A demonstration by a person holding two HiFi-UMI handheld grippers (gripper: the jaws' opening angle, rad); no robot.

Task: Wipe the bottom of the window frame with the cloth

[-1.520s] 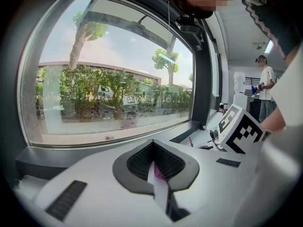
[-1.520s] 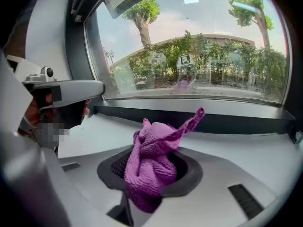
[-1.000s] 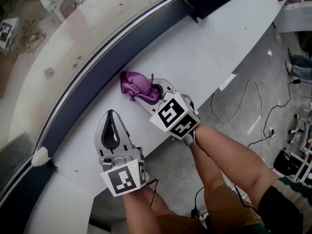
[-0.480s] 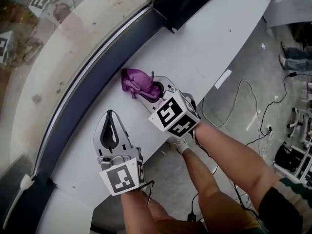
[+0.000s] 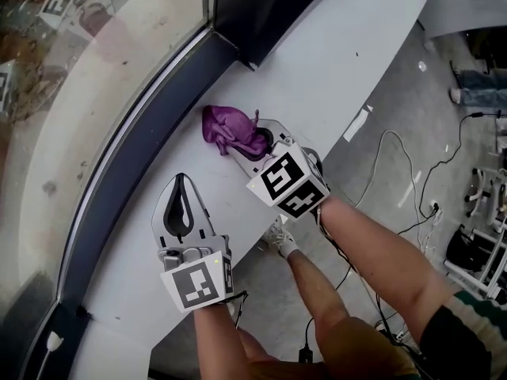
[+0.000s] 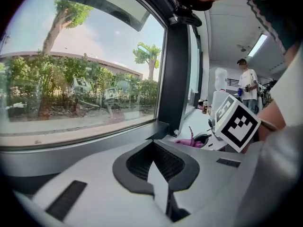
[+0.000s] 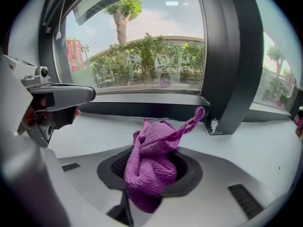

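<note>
A purple knitted cloth is bunched between the jaws of my right gripper, which is shut on it over the white sill. The cloth lies on the sill just short of the dark bottom window frame. My left gripper rests on the sill nearer the front edge, its jaws closed together with nothing between them. From the left gripper view the cloth shows beside the right gripper's marker cube.
A dark upright window post meets the frame just beyond the cloth. The sill's front edge drops to a grey floor with cables. A person stands far off indoors.
The head view has shifted, so the window post now sits closer to the cloth. The right gripper with the cloth moved slightly up the sill; the left gripper stayed put.
</note>
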